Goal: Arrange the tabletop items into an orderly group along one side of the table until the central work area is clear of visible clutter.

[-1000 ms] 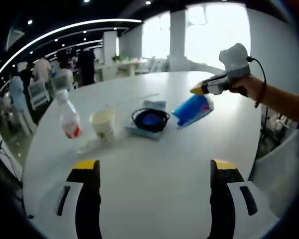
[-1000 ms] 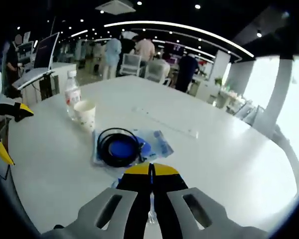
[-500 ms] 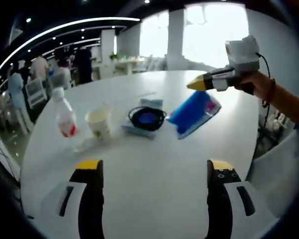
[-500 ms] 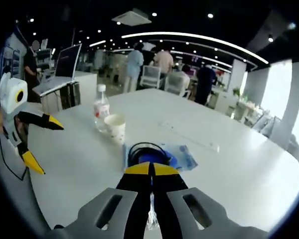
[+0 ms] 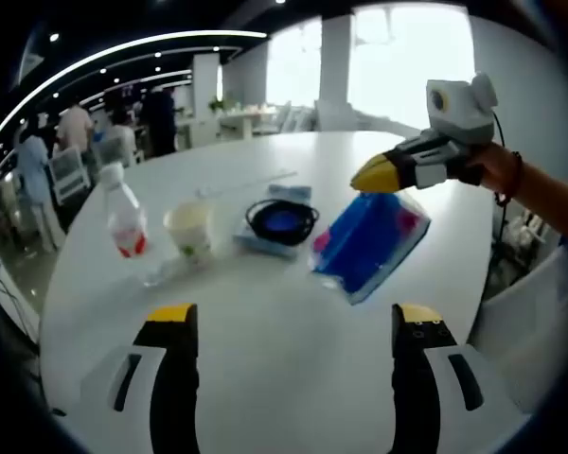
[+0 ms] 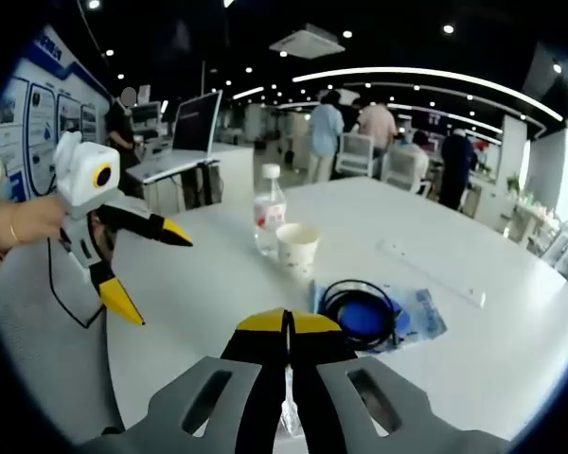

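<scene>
Left gripper view: bottle (image 5: 123, 216) (beside cup (image 5: 191, 230))

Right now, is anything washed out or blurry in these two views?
Left gripper view: the windows behind the table are blown out white, and the blue packet looks slightly soft. Right gripper view: dim ceiling with bright light strips; the table edge bends with fisheye distortion.

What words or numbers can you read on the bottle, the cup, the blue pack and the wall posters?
None can be read.
Bottle: red label, print too blurred.
Cup: green marks, too small.
Blue pack, held by the right gripper: pink patch, no clear letters.
Wall posters: blue text blocks, too small.
</scene>
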A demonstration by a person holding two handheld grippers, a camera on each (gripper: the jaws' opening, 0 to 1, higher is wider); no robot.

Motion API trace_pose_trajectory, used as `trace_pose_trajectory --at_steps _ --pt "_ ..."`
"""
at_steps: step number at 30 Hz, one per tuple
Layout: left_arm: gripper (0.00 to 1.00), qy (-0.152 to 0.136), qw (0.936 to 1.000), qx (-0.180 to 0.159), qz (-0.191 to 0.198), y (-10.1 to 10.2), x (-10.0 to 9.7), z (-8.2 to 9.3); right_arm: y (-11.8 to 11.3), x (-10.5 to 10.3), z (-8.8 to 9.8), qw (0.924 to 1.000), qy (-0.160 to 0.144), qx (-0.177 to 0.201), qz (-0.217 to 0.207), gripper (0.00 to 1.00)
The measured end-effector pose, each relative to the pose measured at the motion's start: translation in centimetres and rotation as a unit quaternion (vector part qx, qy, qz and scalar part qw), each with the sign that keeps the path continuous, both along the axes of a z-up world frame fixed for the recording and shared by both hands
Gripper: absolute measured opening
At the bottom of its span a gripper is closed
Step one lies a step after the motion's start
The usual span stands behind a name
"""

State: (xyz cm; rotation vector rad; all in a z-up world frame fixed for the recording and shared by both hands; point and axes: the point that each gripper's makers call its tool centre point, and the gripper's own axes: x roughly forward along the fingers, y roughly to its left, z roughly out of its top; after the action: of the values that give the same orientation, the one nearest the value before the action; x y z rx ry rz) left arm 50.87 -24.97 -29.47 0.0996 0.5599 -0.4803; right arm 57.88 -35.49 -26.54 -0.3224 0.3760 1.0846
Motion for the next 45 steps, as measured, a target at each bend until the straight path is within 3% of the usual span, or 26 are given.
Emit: trace_pose_trajectory --at_steps 14,17,21,24,32,36,42,45 --pt "0.81 0.003 1.0000 0.001 0.000 0.1 0.0 -0.2 -2.3 -0.5 -3.2 0.9983 0.037 -0.030 0.033 0.01" --pt "0.81 0.005 1.0000 0.001 0.000 0.1 -0.1 -0.3 -3.2 -0.1 -4.0 0.9980 0.047 -0.039 0.017 0.01" --pt "0.81 0.005 1.0000 0.001 -0.001 0.1 -0.1 -0.3 -4.4 0.7 -4.7 0.9965 0.068 -0.026 -0.042 0.01" --pt "0.81 0.007 1.0000 0.002 -0.001 0.1 -0.1 -0.4 -5.0 0.7 -5.2 0.9951 0.073 -0.040 -0.053 0.03" --pt "0.84 0.009 1.0000 0.004 0.002 0.2 -0.1 -0.5 -5.4 0.3 -5.9 0.9920 0.084 -0.052 -0.078 0.41" --pt "0.87 0.004 1.0000 0.005 0.002 0.2 0.0 -0.4 -5.5 0.1 -6.1 0.9905 0.088 -0.056 -0.090 0.65" --pt "0.94 0.000 1.0000 0.004 0.004 0.2 0.1 -0.2 -6.2 -0.2 -6.9 0.9864 0.101 -0.071 -0.109 0.79" --pt "0.99 -0.004 0.9999 -0.007 0.007 0.1 0.2 0.1 -6.6 -0.4 -7.1 0.9822 0.118 -0.058 -0.134 0.85"
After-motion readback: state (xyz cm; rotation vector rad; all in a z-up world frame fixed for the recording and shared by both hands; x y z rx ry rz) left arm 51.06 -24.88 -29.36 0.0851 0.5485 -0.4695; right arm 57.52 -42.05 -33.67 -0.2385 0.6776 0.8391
